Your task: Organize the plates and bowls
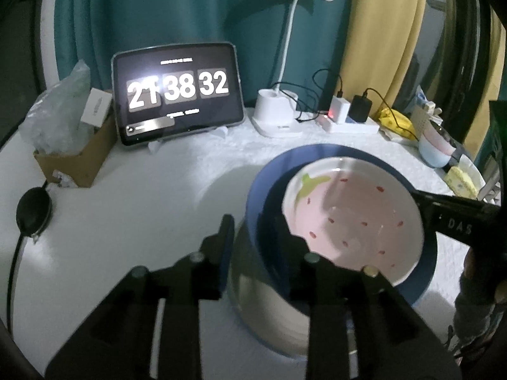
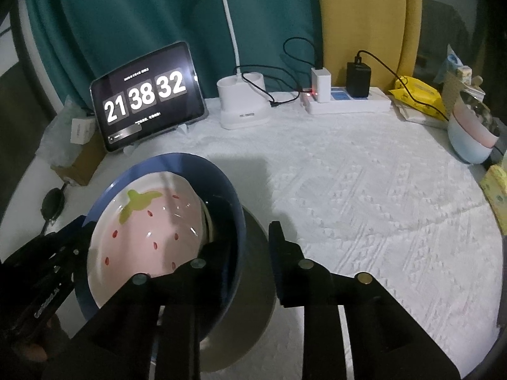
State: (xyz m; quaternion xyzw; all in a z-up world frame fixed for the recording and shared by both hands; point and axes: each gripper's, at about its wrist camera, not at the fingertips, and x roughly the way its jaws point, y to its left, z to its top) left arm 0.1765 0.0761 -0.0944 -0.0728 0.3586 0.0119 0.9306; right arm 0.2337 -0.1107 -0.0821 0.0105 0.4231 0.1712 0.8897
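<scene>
Our left gripper (image 1: 253,240) and right gripper (image 2: 250,247) each straddle the blue bowl's (image 1: 253,196) rim, jaws slightly parted, apparently released. The strawberry plate (image 1: 355,218) sits tilted inside it on the counter (image 2: 364,190). A snagged finger could tip both. Whether any pad touches the rim, we cannot tell.

left gripper (image 1: 253,237) angled downward, jaws slightly parted, right gripper (image 2: 247,247) likewise
</scene>
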